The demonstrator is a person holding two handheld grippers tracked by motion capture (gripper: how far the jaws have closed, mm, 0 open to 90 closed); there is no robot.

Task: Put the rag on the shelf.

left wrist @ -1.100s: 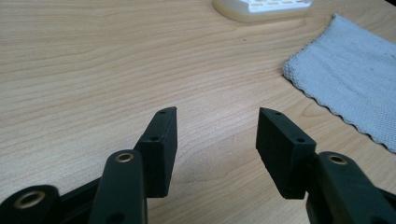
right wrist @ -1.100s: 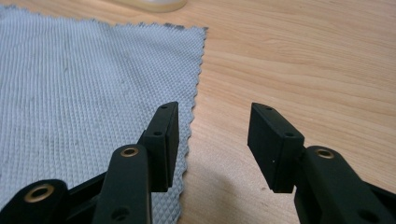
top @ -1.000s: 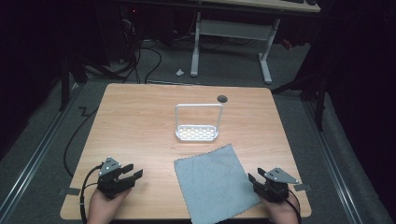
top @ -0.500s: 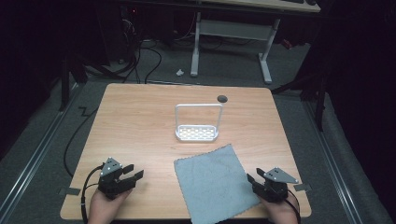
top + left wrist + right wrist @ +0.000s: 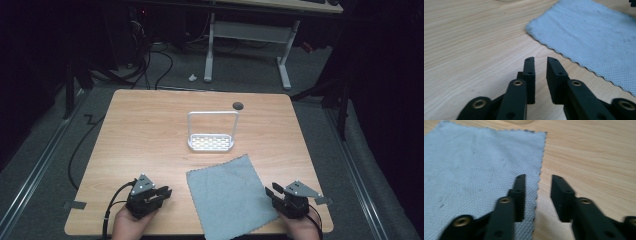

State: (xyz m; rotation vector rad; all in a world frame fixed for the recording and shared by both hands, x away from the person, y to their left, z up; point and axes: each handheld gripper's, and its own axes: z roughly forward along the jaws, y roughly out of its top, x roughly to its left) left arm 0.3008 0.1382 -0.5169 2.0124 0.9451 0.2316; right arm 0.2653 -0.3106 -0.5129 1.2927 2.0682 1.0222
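Bottom left: left gripper (image 5: pixel 162 192), jaws slightly parted, grasping nothing. Bottom right: right gripper (image 5: pixel 272 192), jaws apart, empty, at cloth edge. Grey cloth (image 5: pixel 230 195) flat between them. Frame centre: white rack (image 5: pixel 211 143) on table (image 5: pixel 145 130).

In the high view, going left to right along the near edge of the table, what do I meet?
Left gripper → grey cloth → right gripper.

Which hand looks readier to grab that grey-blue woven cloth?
Right, probably: the right gripper has its open jaws straddling the grey-blue woven cloth's edge; the left gripper points at bare wooden table beside it.
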